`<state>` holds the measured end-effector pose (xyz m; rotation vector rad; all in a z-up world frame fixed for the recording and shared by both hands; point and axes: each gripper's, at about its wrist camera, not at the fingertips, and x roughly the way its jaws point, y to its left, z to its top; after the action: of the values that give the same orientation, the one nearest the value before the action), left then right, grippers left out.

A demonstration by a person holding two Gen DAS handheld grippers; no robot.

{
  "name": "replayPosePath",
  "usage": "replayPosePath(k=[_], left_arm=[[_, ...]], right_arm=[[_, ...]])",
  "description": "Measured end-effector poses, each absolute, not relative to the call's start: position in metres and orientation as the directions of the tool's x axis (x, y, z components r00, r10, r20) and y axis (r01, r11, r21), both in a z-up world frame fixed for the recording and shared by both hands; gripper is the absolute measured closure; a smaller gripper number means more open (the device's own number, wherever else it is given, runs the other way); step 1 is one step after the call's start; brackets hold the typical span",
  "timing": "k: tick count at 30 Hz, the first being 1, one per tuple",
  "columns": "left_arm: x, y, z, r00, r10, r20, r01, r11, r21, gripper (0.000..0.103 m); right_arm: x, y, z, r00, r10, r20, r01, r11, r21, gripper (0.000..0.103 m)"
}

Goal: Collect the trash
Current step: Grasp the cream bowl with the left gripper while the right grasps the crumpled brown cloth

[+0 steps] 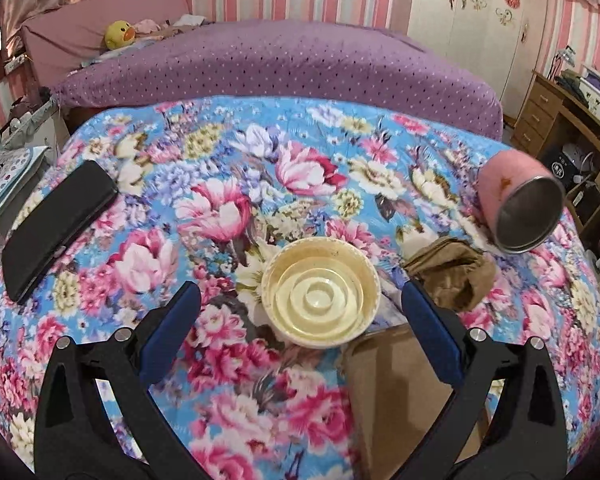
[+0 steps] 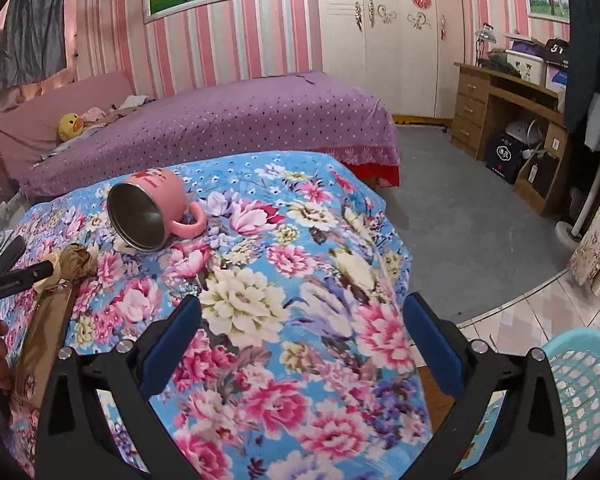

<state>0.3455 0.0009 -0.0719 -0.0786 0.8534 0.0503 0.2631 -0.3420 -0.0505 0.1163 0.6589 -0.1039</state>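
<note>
Now hovering wide-open left gripper [image 1: 300, 300] around round cream plastic bowl [image 1: 320, 294] beside crumpled brown paper [image 1: 452, 276], risking tipping it; right gripper [image 2: 300, 312] gaping empty.

Left claw [image 1: 300, 300]: blue pads spread wide, nothing gripped. Between them, cream plastic bowl [image 1: 320, 294] on floral quilt [image 1: 228, 168]. Right: crumpled brown paper [image 1: 452, 276]; tipped pink mug [image 1: 520, 204]. Left: black case [image 1: 56, 228].

A round cream plastic bowl [image 1: 320, 294] sat between the blue-padded fingers [image 1: 172, 320]; a crumpled brown paper wad [image 1: 452, 276] lay beyond the right one (pink steel-lined mug [image 1: 516, 204] farther right).
</note>
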Motion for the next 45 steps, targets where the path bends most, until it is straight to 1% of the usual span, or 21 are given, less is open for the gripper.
replayPosePath(k=[1, 2, 4, 5, 6, 10, 15, 19, 23, 25, 26, 27, 29, 31, 32, 33, 38, 41, 45], left_arm=[[0.35, 0.001, -0.077, 0.637, 0.002, -0.771, -0.072, 0.996, -0.057, 0.016], [0.351, 0.001, -0.079, 0.626, -0.005, -0.78, -0.07, 0.996, -0.063, 0.025], [0.352, 0.002, -0.08, 0.626, -0.01, -0.78, -0.069, 0.995, -0.069, 0.03], [0.351, 0.002, -0.079, 0.63, -0.021, -0.776, -0.06, 0.995, -0.075, 0.039], [0.35, 0.002, -0.079, 0.632, -0.026, -0.774, -0.051, 0.996, -0.075, 0.042], [0.341, 0.009, -0.077, 0.632, -0.011, -0.775, -0.056, 0.997, -0.06, 0.042], [0.321, 0.044, -0.069, 0.65, 0.02, -0.76, -0.099, 0.993, -0.059, 0.042], [0.308, 0.074, -0.064, 0.664, 0.098, -0.741, -0.142, 0.99, 0.004, 0.042], [0.298, 0.099, -0.065, 0.661, 0.128, -0.739, -0.167, 0.986, 0.022, 0.042], [0.296, 0.11, -0.068, 0.649, 0.142, -0.748, -0.192, 0.981, 0.02, 0.042], [0.296, 0.113, -0.068, 0.645, 0.145, -0.75, -0.201, 0.979, 0.016, 0.042], [0.295, 0.117, -0.069, 0.643, 0.145, -0.752, -0.21, 0.978, 0.009, 0.042], [0.29, 0.123, -0.067, 0.649, 0.142, -0.748, -0.227, 0.974, -0.013, 0.042], [0.288, 0.124, -0.065, 0.653, 0.144, -0.743, -0.232, 0.973, -0.016, 0.042], [0.286, 0.124, -0.064, 0.657, 0.148, -0.74, -0.233, 0.972, -0.012, 0.042], [0.284, 0.124, -0.063, 0.659, 0.152, -0.737, -0.233, 0.972, -0.009, 0.042], [0.274, 0.12, -0.056, 0.675, 0.152, -0.722, -0.234, 0.972, -0.014, 0.042], [0.273, 0.116, -0.053, 0.686, 0.135, -0.715, -0.234, 0.971, -0.041, 0.042], [0.271, 0.092, -0.05, 0.694, 0.125, -0.709, -0.212, 0.977, -0.035, 0.042]], right_arm=[[0.266, -0.34, -0.052, 0.783, -0.057, -0.619, 0.131, 0.989, 0.075, 0.005], [0.267, -0.338, -0.052, 0.782, -0.054, -0.621, 0.128, 0.989, 0.075, 0.005], [0.27, -0.331, -0.051, 0.783, -0.049, -0.62, 0.119, 0.99, 0.072, 0.005], [0.271, -0.326, -0.051, 0.786, -0.045, -0.617, 0.112, 0.991, 0.07, 0.005], [0.272, -0.321, -0.05, 0.787, -0.04, -0.615, 0.103, 0.992, 0.068, 0.005], [0.278, -0.291, -0.048, 0.793, -0.007, -0.609, 0.048, 0.998, 0.052, 0.005], [0.29, -0.239, -0.041, 0.805, 0.063, -0.59, -0.057, 0.998, 0.028, 0.005], [0.302, -0.198, -0.04, 0.8, 0.115, -0.589, -0.137, 0.991, 0.007, 0.005], [0.318, -0.166, -0.046, 0.768, 0.173, -0.617, -0.202, 0.979, 0.023, 0.005], [0.326, -0.15, -0.05, 0.757, 0.171, -0.631, -0.225, 0.974, -0.005, 0.006], [0.33, -0.144, -0.052, 0.752, 0.163, -0.639, -0.231, 0.973, -0.023, 0.011], [0.333, -0.139, -0.055, 0.745, 0.16, -0.648, -0.241, 0.97, -0.038, 0.02], [0.341, -0.133, -0.058, 0.721, 0.165, -0.673, -0.263, 0.964, -0.045, 0.029], [0.35, -0.129, -0.063, 0.69, 0.196, -0.696, -0.291, 0.956, -0.02, 0.04], [0.353, -0.128, -0.065, 0.675, 0.225, -0.703, -0.311, 0.95, 0.005, 0.05], [0.355, -0.127, -0.066, 0.663, 0.245, -0.707, -0.325, 0.945, 0.022, 0.055], [0.337, -0.133, -0.057, 0.718, 0.228, -0.658, -0.319, 0.947, -0.02, 0.055], [0.317, -0.147, -0.051, 0.742, 0.21, -0.636, -0.3, 0.953, -0.036, 0.055], [0.283, -0.18, -0.044, 0.772, 0.159, -0.616, -0.258, 0.963, -0.074, 0.055]])
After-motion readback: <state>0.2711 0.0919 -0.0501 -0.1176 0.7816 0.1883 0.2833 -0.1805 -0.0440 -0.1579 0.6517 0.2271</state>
